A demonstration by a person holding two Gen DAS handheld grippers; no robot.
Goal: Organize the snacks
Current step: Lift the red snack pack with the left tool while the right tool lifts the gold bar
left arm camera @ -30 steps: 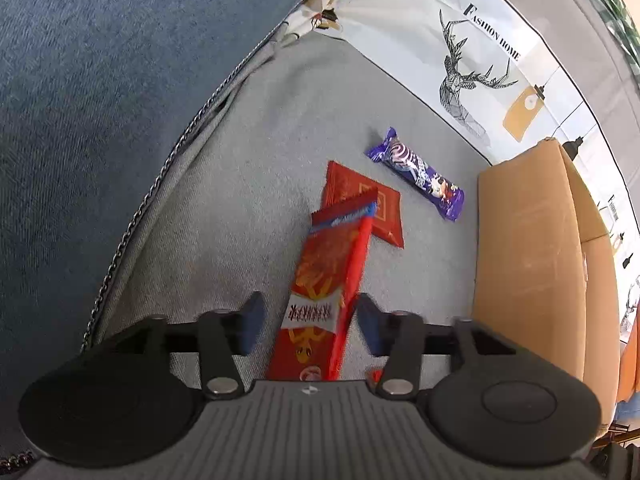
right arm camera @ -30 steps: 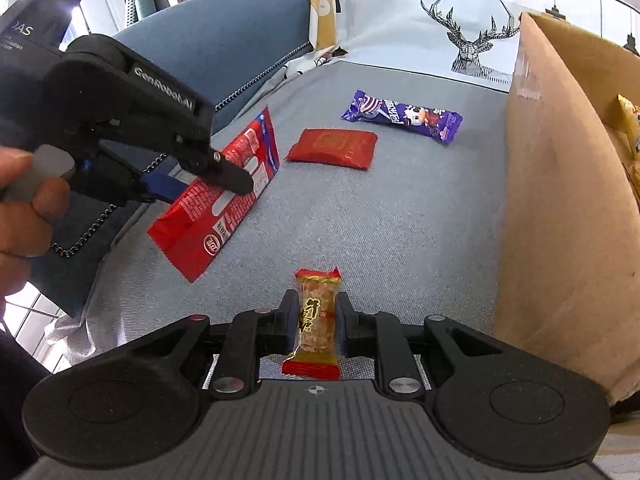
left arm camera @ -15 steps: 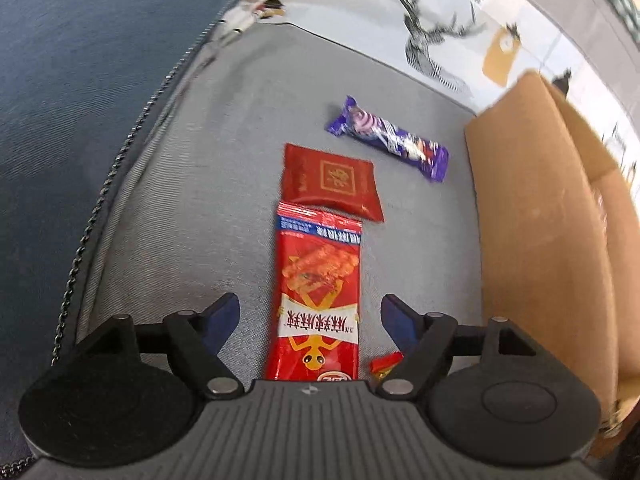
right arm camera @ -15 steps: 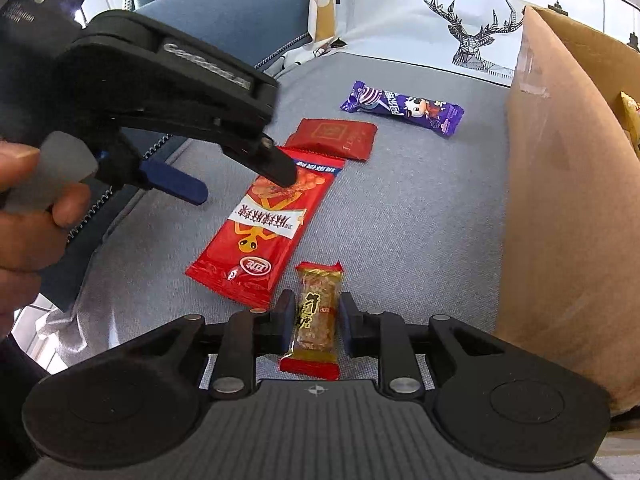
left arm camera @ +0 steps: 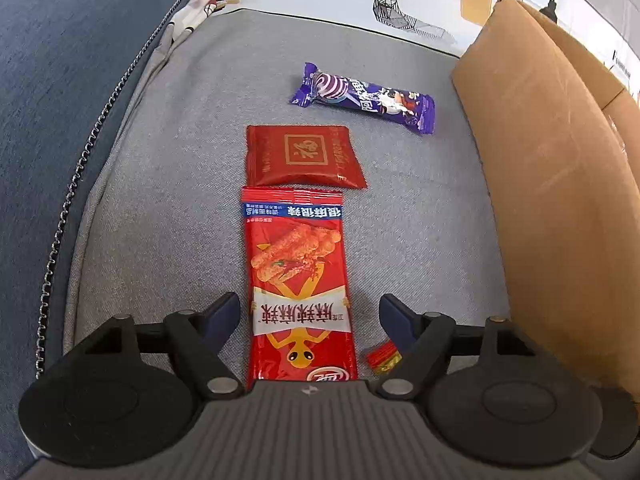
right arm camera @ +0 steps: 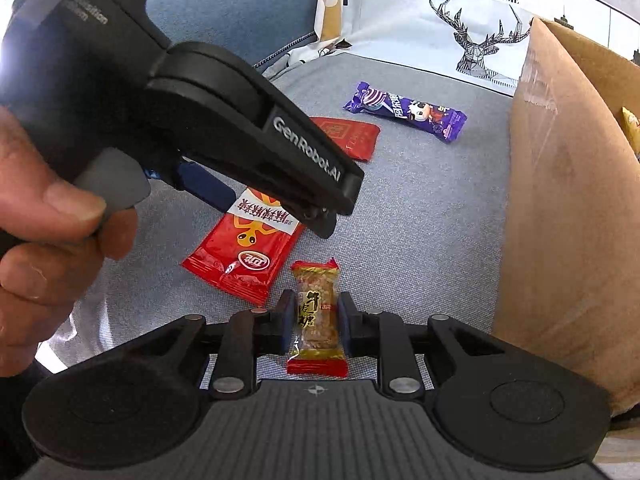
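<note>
The left tool (left arm camera: pixel 310 312) is closing with the long red snack bag (left arm camera: pixel 298 280) lying flat between its fingers, untouched, on the gray sofa cushion (left arm camera: pixel 168 200), while the right tool (right arm camera: pixel 316 312) is squeezing a small candy (right arm camera: pixel 316 312) for lining up.

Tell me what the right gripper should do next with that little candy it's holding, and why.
Probably set the candy down just right of the long red packet. The right gripper is shut on it, and the left gripper, its jaws closing without touching the packet, stands over a tidy row with the square red packet ahead.
</note>
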